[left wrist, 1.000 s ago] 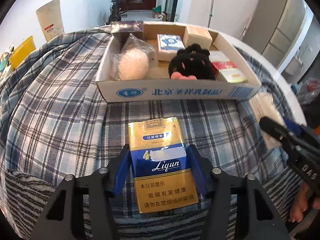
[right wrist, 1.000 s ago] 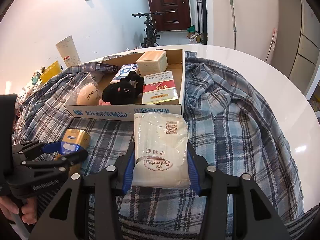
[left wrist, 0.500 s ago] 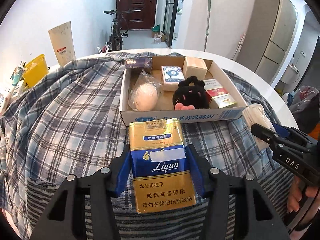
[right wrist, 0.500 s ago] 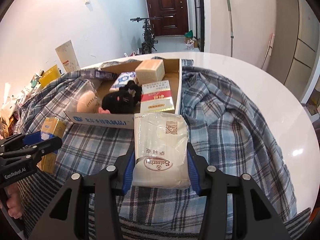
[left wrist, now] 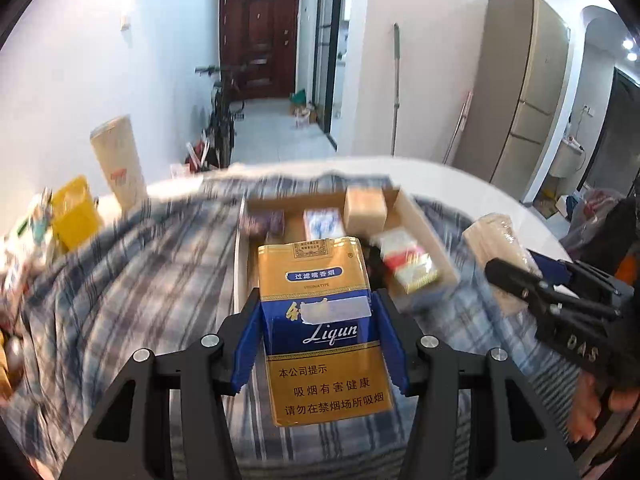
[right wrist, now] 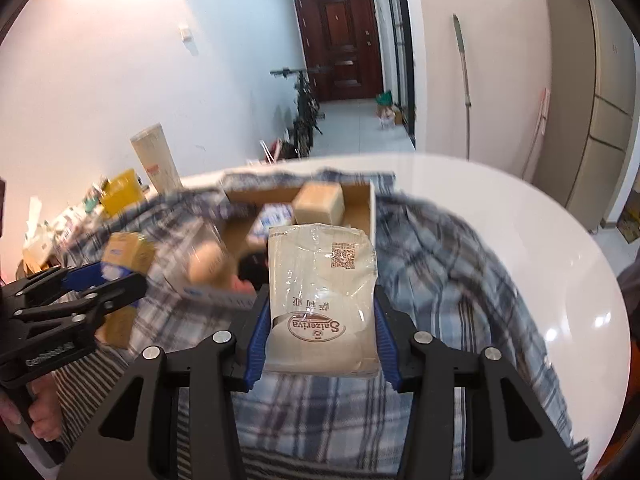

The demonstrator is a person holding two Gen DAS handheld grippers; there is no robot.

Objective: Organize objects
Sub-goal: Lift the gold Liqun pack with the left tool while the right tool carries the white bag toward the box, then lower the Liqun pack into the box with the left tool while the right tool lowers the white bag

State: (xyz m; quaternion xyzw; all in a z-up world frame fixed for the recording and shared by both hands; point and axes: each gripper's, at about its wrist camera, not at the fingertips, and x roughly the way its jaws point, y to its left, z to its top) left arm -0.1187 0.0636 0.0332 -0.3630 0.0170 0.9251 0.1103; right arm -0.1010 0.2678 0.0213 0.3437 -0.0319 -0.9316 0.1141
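Note:
My left gripper [left wrist: 316, 320] is shut on a gold and blue cigarette pack [left wrist: 320, 320], lifted above the plaid cloth. My right gripper [right wrist: 320, 320] is shut on a clear-wrapped pack of napkins [right wrist: 322, 296], also raised. Ahead of both lies the open cardboard box [left wrist: 424, 236] holding a tan box [left wrist: 366, 210], a blue and white pack [left wrist: 322, 222] and a red and white pack [left wrist: 406, 258]. In the right wrist view the box [right wrist: 370, 208] shows a black plush toy [right wrist: 252, 268] too. The right gripper [left wrist: 516, 276] appears at the left view's right edge, the left gripper [right wrist: 100, 280] at the right view's left edge.
A plaid shirt [right wrist: 460, 264] covers much of the round white table [right wrist: 540, 256]. A yellow bin [left wrist: 74, 210] and clutter stand at the far left edge. Beyond are a bicycle [left wrist: 220, 120], a brown door [left wrist: 260, 40] and tall cabinets [left wrist: 520, 92].
Both grippers rose with their packs and tilted up, so the box sank lower in view and more of the room shows. The scene is blurred by motion now.

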